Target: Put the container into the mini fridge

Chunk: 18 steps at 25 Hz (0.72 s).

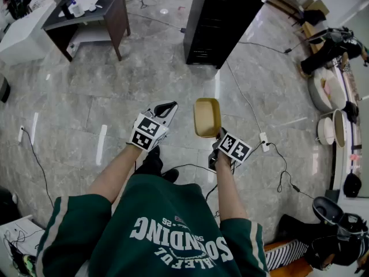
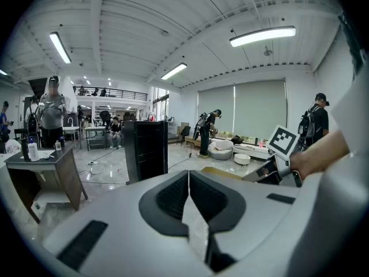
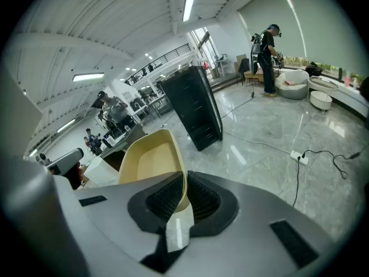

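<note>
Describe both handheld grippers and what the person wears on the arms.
Both the left gripper and right gripper have pale grey shells, black ribbed jaw pads and a cube with black-and-white square markers. The person wears a dark green sweatshirt with cream-striped sleeves and pale lettering.

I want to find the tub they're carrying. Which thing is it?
Start at the tall black cabinet on the grey floor, then look down toward the person in green. The right gripper pinches the tub by its rim; it's the only pale yellow, empty dish there.
</note>
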Each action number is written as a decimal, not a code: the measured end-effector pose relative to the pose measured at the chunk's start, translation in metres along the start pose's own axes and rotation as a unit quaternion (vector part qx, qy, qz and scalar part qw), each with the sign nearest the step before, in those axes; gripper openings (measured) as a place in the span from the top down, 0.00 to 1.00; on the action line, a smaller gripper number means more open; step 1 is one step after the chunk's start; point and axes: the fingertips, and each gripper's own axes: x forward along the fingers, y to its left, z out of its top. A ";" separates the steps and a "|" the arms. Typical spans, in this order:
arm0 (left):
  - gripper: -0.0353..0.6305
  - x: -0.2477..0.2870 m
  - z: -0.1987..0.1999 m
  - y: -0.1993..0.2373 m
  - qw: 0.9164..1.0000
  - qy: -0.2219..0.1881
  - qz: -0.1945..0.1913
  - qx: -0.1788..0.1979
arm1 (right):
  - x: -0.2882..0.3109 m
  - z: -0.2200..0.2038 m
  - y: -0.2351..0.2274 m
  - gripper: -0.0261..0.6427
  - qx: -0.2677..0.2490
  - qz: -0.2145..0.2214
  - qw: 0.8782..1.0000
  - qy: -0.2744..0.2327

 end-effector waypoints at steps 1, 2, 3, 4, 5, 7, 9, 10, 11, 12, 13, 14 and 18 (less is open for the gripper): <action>0.92 -0.003 -0.002 -0.002 1.000 0.000 -0.001 0.000 | -0.003 -0.002 0.000 0.89 -0.001 -0.002 1.000 -0.005; 0.92 -0.006 -0.004 -0.004 1.000 0.001 -0.002 0.001 | -0.006 -0.004 0.000 0.89 -0.001 -0.003 1.000 -0.009; 0.92 -0.008 -0.006 -0.005 1.000 0.001 -0.002 0.002 | -0.008 -0.006 0.000 0.89 -0.002 -0.005 1.000 -0.011; 0.92 -0.010 -0.008 -0.006 1.000 0.001 -0.003 0.002 | -0.010 -0.008 0.001 0.89 -0.002 -0.006 1.000 -0.012; 0.92 -0.011 -0.010 -0.007 1.000 0.002 -0.004 0.001 | -0.011 -0.010 0.000 0.89 -0.002 -0.008 1.000 -0.012; 0.92 -0.012 -0.013 -0.009 1.000 0.003 -0.005 0.000 | -0.014 -0.013 -0.002 0.89 -0.001 -0.011 1.000 -0.012; 0.92 -0.013 -0.013 -0.013 1.000 0.003 -0.007 0.001 | -0.018 -0.014 -0.004 0.89 0.001 -0.012 1.000 -0.013; 0.92 -0.013 -0.012 -0.014 1.000 0.003 -0.008 0.001 | -0.020 -0.015 -0.005 0.89 0.002 -0.014 1.000 -0.013; 0.92 -0.013 -0.012 -0.016 1.000 0.002 -0.009 0.002 | -0.023 -0.014 -0.006 0.89 0.002 -0.015 1.000 -0.014; 0.92 -0.014 -0.011 -0.017 1.000 0.002 -0.010 0.002 | -0.025 -0.014 -0.007 0.89 0.002 -0.017 1.000 -0.014; 0.92 -0.014 -0.010 -0.018 1.000 0.001 -0.011 0.002 | -0.027 -0.014 -0.008 0.89 0.002 -0.019 1.000 -0.015; 0.92 -0.015 -0.009 -0.020 1.000 0.001 -0.012 0.002 | -0.029 -0.014 -0.009 0.89 0.003 -0.020 1.000 -0.016; 0.92 -0.014 -0.011 -0.028 1.000 0.001 -0.015 0.004 | -0.035 -0.018 -0.016 0.89 0.008 -0.021 1.000 -0.018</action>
